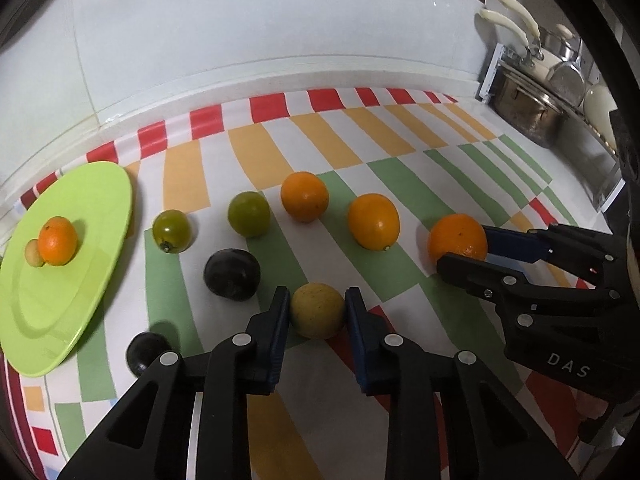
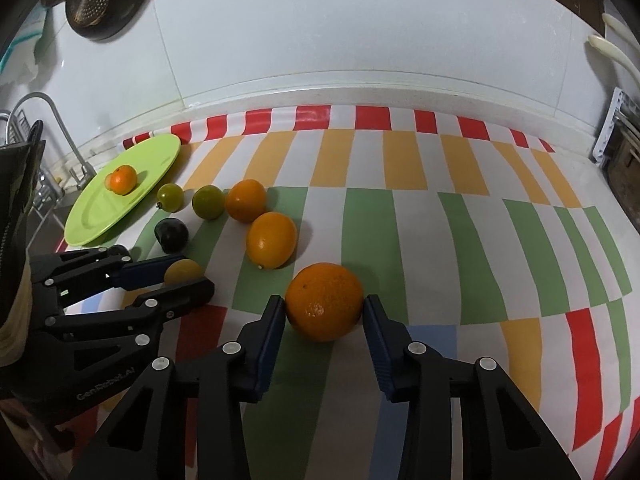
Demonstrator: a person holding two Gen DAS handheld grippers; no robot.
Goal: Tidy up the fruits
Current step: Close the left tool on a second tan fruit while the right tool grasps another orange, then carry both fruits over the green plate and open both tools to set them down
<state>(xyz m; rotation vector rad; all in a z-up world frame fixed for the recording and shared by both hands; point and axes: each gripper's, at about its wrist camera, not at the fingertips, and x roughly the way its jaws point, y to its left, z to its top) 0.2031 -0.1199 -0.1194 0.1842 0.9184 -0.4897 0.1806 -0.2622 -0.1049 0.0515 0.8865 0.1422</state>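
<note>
checked cloth [image 2: 460,240] bears green plate [image 2: 100,216] and loose fruits [image 2: 272,246]

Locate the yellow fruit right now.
Left wrist view, centre: yellow fruit on the checked cloth, between the left tongs, right of the dark plum.

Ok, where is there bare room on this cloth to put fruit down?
Free: the cloth right of the three oranges, and most of the green plate around its small orange. Crowded: the cluster between plate and tongs.
</note>
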